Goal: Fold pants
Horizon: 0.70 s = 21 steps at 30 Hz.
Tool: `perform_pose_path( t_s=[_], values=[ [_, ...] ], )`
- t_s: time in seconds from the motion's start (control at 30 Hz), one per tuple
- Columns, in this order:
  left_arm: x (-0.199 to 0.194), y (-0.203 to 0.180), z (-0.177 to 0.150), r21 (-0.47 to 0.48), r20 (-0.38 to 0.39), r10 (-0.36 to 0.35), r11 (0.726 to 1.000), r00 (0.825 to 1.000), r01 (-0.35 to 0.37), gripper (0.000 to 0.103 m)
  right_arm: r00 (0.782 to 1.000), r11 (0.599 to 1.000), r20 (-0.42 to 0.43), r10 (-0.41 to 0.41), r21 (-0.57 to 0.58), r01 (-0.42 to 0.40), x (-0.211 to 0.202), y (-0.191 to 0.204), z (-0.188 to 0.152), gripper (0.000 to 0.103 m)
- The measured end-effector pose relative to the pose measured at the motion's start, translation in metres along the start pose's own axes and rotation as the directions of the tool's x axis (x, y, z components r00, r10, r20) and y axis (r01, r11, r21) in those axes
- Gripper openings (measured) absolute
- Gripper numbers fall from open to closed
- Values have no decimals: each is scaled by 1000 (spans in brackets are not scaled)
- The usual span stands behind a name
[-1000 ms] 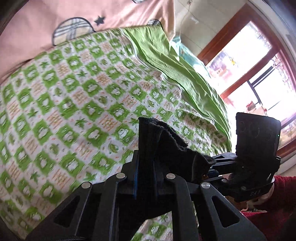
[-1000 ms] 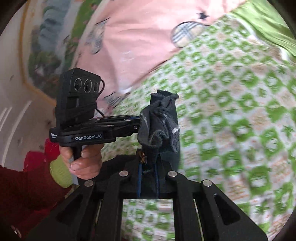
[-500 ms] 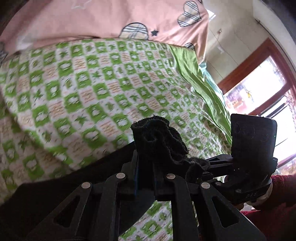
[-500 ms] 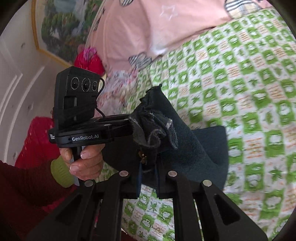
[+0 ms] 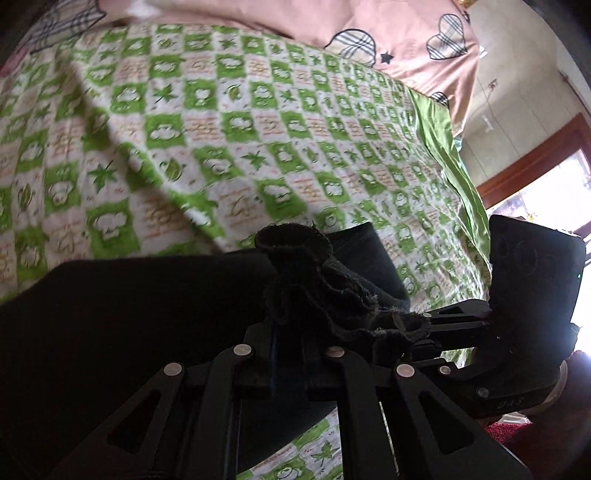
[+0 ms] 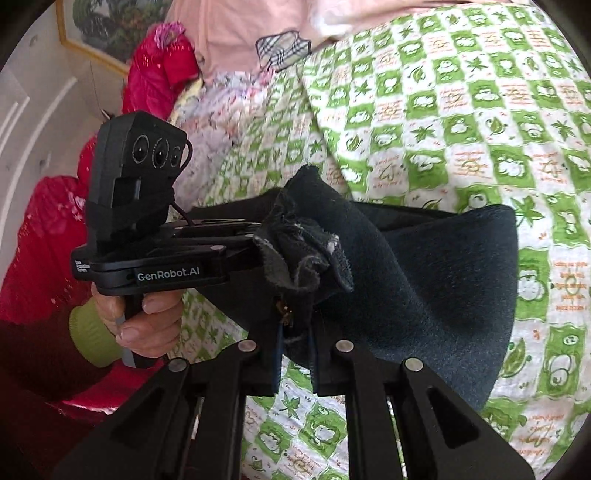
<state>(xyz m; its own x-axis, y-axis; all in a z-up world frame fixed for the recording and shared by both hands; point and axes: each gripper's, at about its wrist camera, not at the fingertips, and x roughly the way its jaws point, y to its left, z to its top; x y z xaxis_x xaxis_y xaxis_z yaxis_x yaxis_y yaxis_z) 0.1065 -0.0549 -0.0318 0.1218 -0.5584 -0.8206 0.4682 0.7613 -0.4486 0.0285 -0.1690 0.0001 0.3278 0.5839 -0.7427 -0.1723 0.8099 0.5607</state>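
Observation:
The dark pants (image 5: 129,314) lie partly spread on the green checked bedspread (image 5: 221,129), with a bunched edge lifted. In the left wrist view my left gripper (image 5: 290,332) has that bunched edge between its jaws, which are closing tighter on it. The right gripper's body (image 5: 532,295) sits close by at the right. In the right wrist view my right gripper (image 6: 295,332) is shut on another bunch of the pants (image 6: 443,277). The left gripper (image 6: 243,254), held by a hand (image 6: 147,314), pinches the same edge just to the left. Both sets of fingertips are hidden by cloth.
Pink bedding (image 5: 388,29) with plaid hearts lies along the far side of the bed. A red jacket (image 6: 159,62) is heaped at the bed's edge. A wood-framed window (image 5: 546,192) is at the right, and a green sheet border (image 5: 454,166) runs along the bedspread.
Both grippers have come down toward the bed, carrying the pinched edge. More of the pants now lies spread on the bedspread. Both views have rolled.

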Motion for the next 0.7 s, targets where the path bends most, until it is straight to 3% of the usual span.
perform_pose_path(
  t_s=[0.2, 0.37, 0.5, 0.57, 0.63, 0.7],
  values=[
    [3, 13, -14, -61, -13, 43, 997, 999, -44, 7, 998, 1000, -61, -8, 13, 9, 15, -1, -1, 20],
    [-4, 32, -29, -155, -19, 94, 983, 995, -96, 11, 995, 1000, -98, 5, 0, -5, 25, 4, -4, 45],
    [-24, 47, -44, -240, 5, 126, 963, 992, -121, 20, 993, 1000, -114, 13, -17, -15, 28, 12, -3, 47],
    [-34, 53, -50, -280, 17, 149, 950, 989, -138, 38, 992, 999, -124, 31, -31, -35, 30, 18, 0, 47],
    [-45, 60, -58, -329, 32, 172, 932, 985, -152, 44, 989, 997, -136, 50, -53, -57, 32, 27, 2, 49],
    [-56, 69, -67, -379, 45, 182, 913, 982, -152, 44, 988, 994, -146, 59, -82, -72, 35, 35, 5, 49]
  ],
)
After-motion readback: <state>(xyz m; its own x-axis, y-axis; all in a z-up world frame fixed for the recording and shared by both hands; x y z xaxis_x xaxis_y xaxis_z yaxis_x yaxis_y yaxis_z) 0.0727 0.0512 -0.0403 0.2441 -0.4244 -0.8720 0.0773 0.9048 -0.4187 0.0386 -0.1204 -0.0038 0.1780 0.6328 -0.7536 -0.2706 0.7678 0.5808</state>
